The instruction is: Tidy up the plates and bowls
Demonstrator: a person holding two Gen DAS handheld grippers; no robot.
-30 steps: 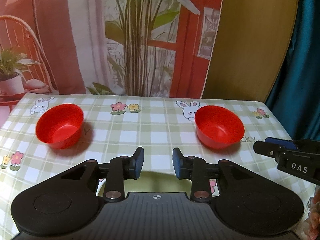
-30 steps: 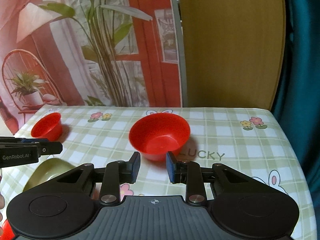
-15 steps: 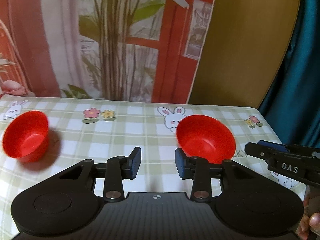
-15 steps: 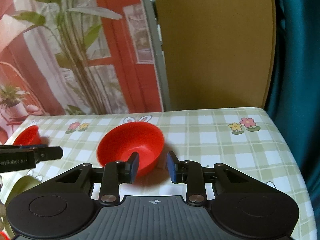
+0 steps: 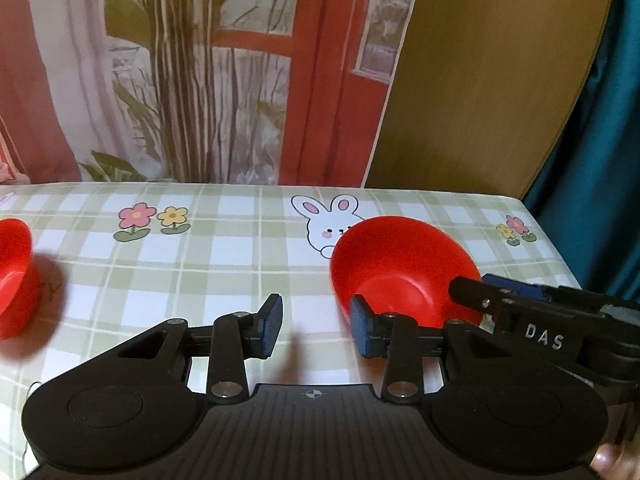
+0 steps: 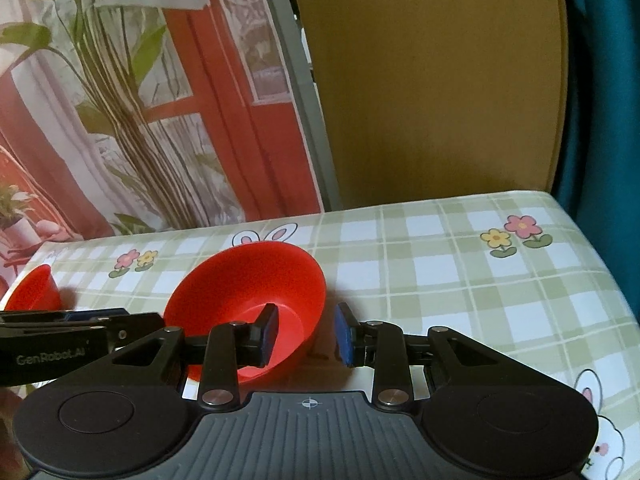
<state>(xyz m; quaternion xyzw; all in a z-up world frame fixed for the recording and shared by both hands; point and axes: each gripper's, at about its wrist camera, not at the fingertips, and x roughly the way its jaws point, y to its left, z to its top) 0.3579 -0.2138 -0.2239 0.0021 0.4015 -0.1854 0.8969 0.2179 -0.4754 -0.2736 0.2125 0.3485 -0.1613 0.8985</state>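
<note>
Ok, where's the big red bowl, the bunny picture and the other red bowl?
big red bowl (image 5: 396, 256), left wrist view, inside wall
bunny picture (image 5: 320, 226), left wrist view, its white face
other red bowl (image 6: 34, 292), right wrist view, outer side

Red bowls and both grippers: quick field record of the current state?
near bowl: red bowl, upright on the checked tablecloth
far bowl: second red bowl, at the table's left edge
right gripper: open, straddling the near bowl's right rim, one finger inside, one outside
left gripper: open, empty, just left of the near bowl
bowl gripped: not yet
</note>
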